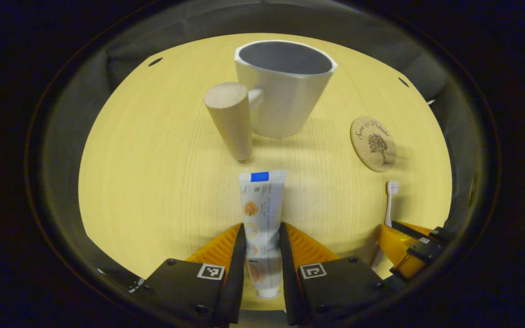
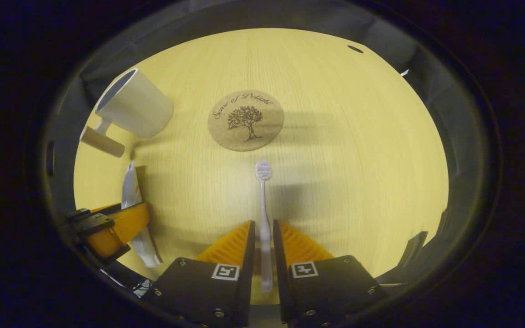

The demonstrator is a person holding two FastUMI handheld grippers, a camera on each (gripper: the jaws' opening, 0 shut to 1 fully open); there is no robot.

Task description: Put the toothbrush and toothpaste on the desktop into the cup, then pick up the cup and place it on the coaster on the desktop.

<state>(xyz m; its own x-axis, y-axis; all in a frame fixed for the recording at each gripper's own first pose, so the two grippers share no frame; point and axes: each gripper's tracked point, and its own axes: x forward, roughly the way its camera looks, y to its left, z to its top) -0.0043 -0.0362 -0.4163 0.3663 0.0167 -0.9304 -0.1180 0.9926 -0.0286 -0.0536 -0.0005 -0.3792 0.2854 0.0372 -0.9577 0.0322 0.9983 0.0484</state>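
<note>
Fingers of both grippers clamp their items above the desktop.
Left gripper (image 1: 262, 237) grasps the toothpaste (image 1: 261, 214) by both sides, cap end near; right gripper (image 2: 263, 237) pinches the toothbrush (image 2: 264, 205) handle, bristles far. Beyond stand the cup (image 1: 285, 86) at far left and the coaster (image 2: 245, 120) to its right on the desktop (image 2: 358, 159).

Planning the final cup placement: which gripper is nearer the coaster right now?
Right. The right gripper, holding the toothbrush, faces the coaster straight ahead. The left gripper, holding the toothpaste, sits farther off to the side.
</note>
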